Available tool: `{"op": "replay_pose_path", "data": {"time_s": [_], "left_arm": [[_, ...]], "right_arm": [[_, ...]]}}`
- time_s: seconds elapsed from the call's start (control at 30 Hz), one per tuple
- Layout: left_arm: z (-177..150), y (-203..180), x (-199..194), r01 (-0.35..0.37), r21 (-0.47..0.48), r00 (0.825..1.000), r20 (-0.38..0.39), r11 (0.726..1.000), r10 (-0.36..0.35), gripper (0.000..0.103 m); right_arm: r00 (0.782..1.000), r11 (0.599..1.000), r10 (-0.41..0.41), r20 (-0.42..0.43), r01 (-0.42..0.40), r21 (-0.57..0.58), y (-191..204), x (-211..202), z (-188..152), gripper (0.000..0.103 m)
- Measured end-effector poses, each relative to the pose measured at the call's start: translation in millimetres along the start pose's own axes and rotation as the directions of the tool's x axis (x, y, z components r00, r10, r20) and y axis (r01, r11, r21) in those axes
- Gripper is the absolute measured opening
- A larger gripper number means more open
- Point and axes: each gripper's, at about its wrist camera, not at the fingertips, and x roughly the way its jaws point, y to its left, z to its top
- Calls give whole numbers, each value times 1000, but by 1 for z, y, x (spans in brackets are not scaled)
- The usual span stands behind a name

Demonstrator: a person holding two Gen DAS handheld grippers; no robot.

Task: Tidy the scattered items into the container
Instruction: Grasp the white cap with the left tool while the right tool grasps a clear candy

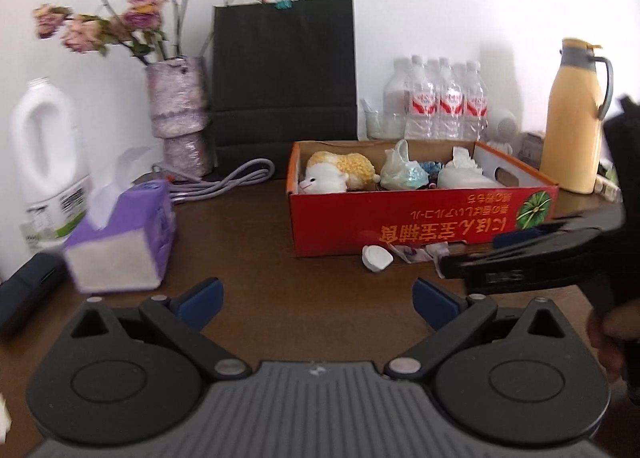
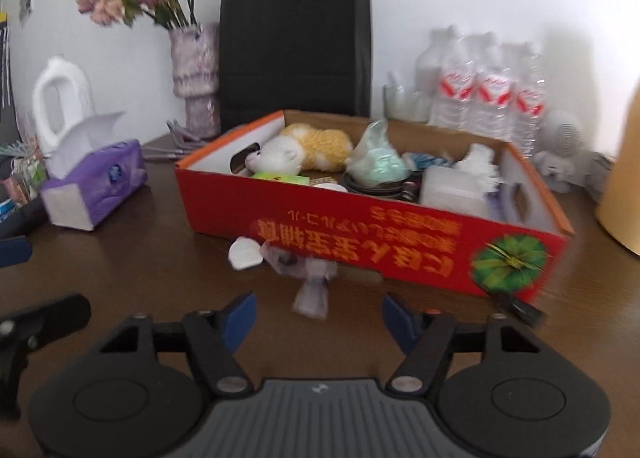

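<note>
Left wrist view: left gripper (image 1: 318, 300) spread wide, nothing between its blue pads, above brown table (image 1: 256, 258). Right gripper (image 2: 319, 318), in its own view, partly spread, pads clear of any item; a crumpled wrapper (image 2: 312, 290) lies just beyond its tips, apart from them. Red box (image 1: 420, 218), open-topped, on table centre; contents: plush toy (image 1: 340, 172), plastic bag (image 1: 402, 172), white tissue bundle (image 1: 460, 174). White cap (image 1: 376, 257) on the table, touching or just beside the box's front wall, next to the wrapper. Purple tissue box (image 1: 124, 234) well to the left. Behind: black paper bag (image 1: 284, 70), flower vase (image 1: 178, 98), water bottles (image 1: 448, 98), yellow flask (image 1: 574, 118), white jug (image 1: 44, 146).
</note>
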Motion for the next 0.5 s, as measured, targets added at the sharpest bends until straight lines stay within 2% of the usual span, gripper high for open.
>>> {"op": "replay_pose_path", "data": {"time_s": [0.07, 0.13, 0.17, 0.2, 0.27, 0.37, 0.5], "left_arm": [[6, -3, 18, 17, 41, 1000, -19, 999, -16, 98], [10, -8, 33, 56, 89, 998, -31, 994, -54, 92], [12, -10, 41, 79, 109, 996, -45, 991, -74, 87], [13, -12, 48, 99, 119, 994, -58, 988, -93, 82], [15, -13, 63, 125, 123, 990, -80, 985, -116, 77], [17, -17, 84, 158, 126, 983, -114, 979, -144, 59], [19, -24, 107, 184, 143, 974, -157, 972, -161, 53]], "right_arm": [[1000, 1000, -4, -17, 3, -16, 3, 16, 7, 51], [999, 1000, -7, -44, 7, -14, 4, 29, 10, 30], [999, 1000, -8, -54, 8, -9, 3, 32, 9, 25], [998, 1000, -11, -59, 11, -9, 2, 33, 8, 15], [998, 1000, -26, -53, 26, -4, -3, 30, 5, 16], [999, 999, -28, -42, 29, 44, -17, 18, 1, 15], [1000, 994, -29, -4, 29, 103, -34, -7, -7, 15]]}}
